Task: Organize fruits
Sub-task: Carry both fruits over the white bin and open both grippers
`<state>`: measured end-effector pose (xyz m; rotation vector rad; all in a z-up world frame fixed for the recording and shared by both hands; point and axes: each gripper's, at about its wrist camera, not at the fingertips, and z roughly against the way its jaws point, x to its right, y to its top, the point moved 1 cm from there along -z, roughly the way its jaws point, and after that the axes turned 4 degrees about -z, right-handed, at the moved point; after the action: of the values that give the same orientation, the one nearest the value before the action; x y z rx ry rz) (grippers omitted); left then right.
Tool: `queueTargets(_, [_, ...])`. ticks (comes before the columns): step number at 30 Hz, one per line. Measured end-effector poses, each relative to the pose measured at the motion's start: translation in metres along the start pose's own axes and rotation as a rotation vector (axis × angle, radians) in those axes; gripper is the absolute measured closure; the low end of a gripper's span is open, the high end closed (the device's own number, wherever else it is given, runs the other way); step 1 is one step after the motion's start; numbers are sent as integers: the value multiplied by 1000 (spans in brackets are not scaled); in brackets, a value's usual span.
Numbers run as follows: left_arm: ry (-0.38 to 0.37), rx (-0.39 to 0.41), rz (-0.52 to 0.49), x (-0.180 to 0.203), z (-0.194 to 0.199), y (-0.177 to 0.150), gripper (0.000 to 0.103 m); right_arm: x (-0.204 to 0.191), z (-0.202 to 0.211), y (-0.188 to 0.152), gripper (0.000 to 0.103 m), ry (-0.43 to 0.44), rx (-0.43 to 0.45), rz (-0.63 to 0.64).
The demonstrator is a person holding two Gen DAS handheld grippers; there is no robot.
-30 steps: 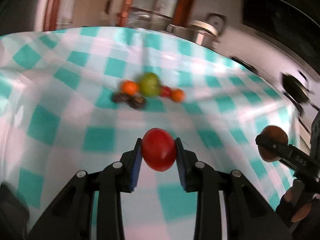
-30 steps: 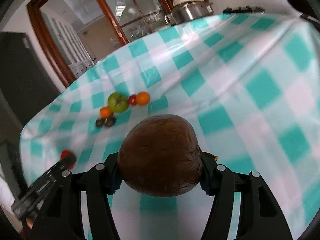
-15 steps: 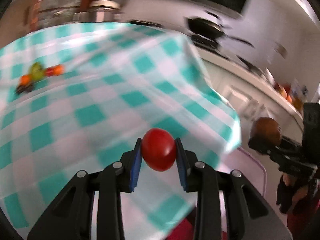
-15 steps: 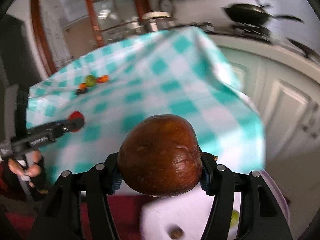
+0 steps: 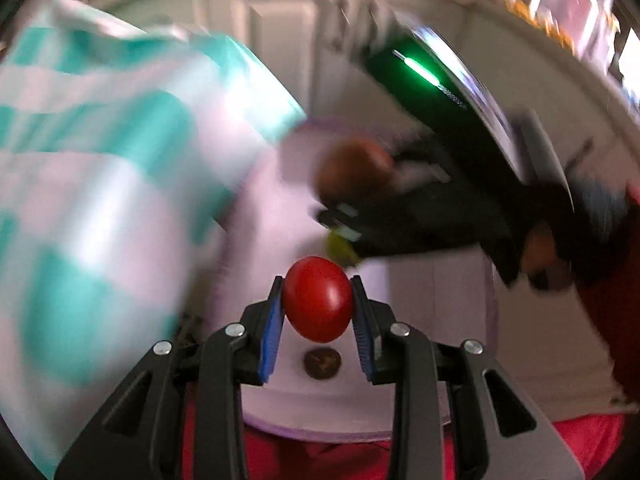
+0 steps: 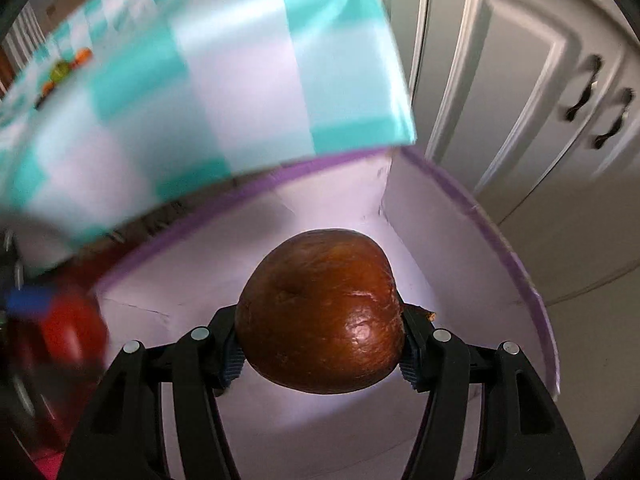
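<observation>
My left gripper (image 5: 318, 300) is shut on a red tomato (image 5: 317, 298) and holds it above a white bin with a purple rim (image 5: 440, 360). My right gripper (image 6: 320, 340) is shut on a large brown fruit (image 6: 320, 312) and holds it over the same bin (image 6: 528, 280). The brown fruit also shows blurred in the left wrist view (image 5: 354, 172). A small dark fruit (image 5: 322, 362) and a yellow-green fruit (image 5: 340, 246) lie on the bin floor. The tomato shows blurred at the left of the right wrist view (image 6: 68, 328).
The table with the teal-and-white checked cloth (image 6: 200, 80) overhangs the bin on the left. Several small fruits (image 6: 66, 70) lie far back on it. White cabinet doors (image 6: 520, 80) stand behind the bin. A red surface (image 5: 580, 440) lies below it.
Both grippers have swung from over the table to the right and down, over the white bin beside it. Each still holds its fruit.
</observation>
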<state>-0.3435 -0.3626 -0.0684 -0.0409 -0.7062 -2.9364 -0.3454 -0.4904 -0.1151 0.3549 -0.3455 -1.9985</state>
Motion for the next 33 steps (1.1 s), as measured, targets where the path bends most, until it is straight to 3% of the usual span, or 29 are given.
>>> queueTargets(5, [-107,-167,-41,9,-65,1,71,3,-51,14,43,-8,-124,3])
queueTargets(9, [-115,-239,-75,16,-100,-2,71,5,-84,17,43,-37,-192,23])
queueTargets(12, [-117,-284,-115,26,-122,-9,71,6,-91,22,43,-44,-192,19])
queueTargets(18, [-106,-328,-191,40,-142,-12,71,5,-96,23,43,-45,-184,37])
queueTargets(23, [-63,-379,-330,64,-151,-19,71,2,-101,21,43,-58,-186,57])
queueTargets(28, [-62,-398,-317,64,-156,-18,69,7,-104,6,43,-40,-213,47])
queueTargets(33, [-67,-323,-300,53,-136,-19,38,8,-101,-4,42,-8,-220,31])
